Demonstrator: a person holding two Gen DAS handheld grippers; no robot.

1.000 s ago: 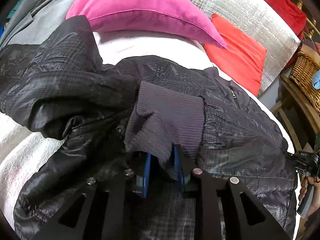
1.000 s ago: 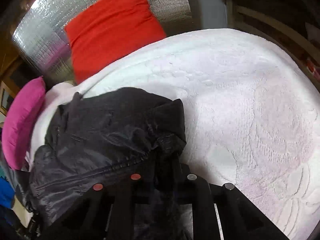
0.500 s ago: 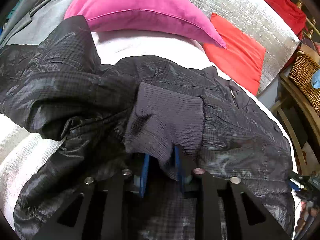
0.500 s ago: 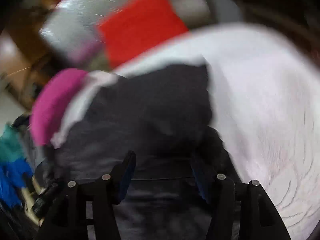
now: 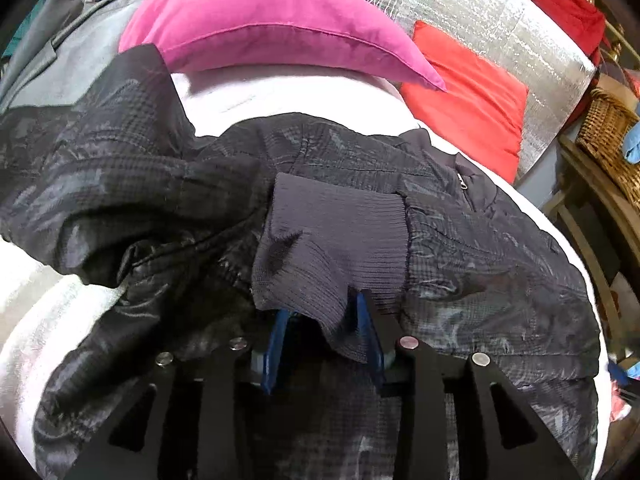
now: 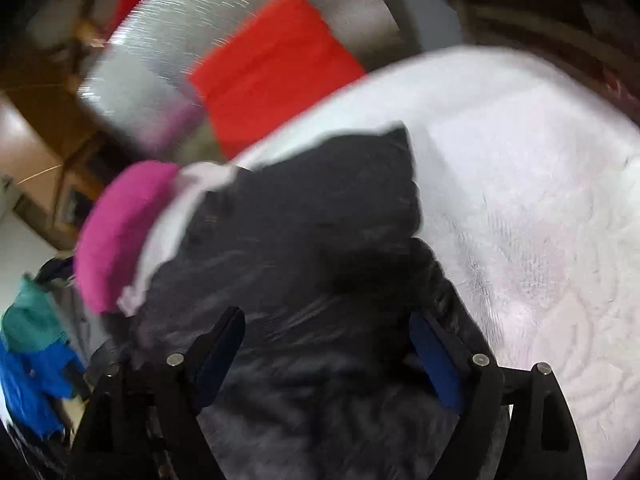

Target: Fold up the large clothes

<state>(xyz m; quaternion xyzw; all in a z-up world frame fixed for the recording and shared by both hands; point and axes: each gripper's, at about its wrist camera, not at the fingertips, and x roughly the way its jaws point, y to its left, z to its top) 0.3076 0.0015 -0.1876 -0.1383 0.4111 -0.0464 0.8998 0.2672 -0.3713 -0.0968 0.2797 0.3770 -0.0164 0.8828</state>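
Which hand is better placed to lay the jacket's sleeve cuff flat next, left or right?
Left. The ribbed cuff sits between the left gripper's opening fingers, over the black jacket. The right gripper is wide, still opening, nothing between its fingers, at the jacket's far edge.

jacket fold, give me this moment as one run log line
jacket: black, on white bed cover | left gripper: fingers opening, ribbed cuff between them | right gripper: opening, nothing held, above jacket
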